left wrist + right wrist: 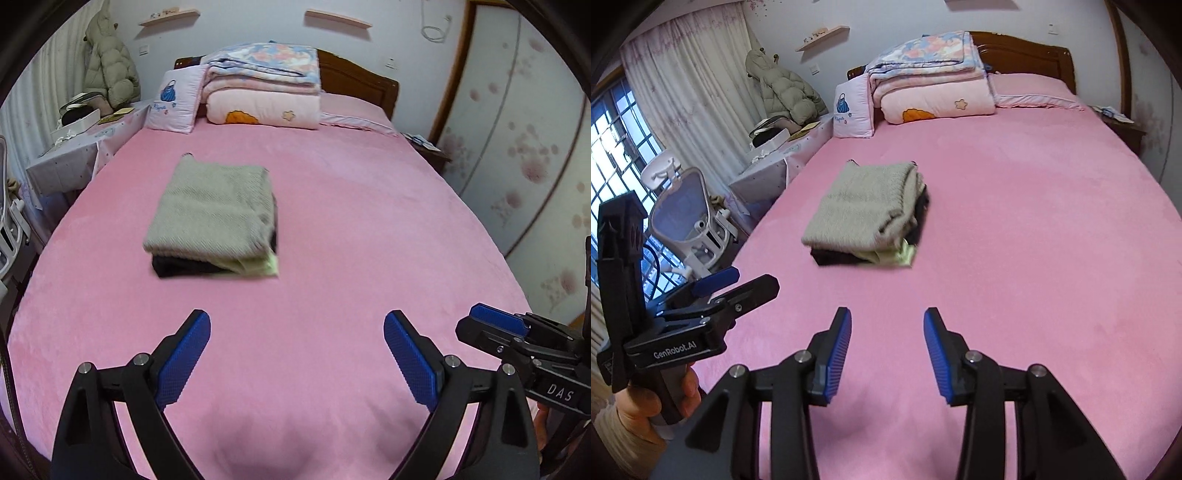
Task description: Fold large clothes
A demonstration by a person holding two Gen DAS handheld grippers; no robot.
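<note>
Folded grey-topped clothes stack [212, 218] on bed

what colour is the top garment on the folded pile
Grey-beige knit, clearest in the left wrist view.

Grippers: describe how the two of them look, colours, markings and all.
Both are black frames with silver pivot bolts and blue textured pads on the fingers. The left gripper reads "GenRobot.AI" on its body in the right wrist view. The right gripper reads "DAS". The left hand is bare, with a cream sleeve cuff.
</note>
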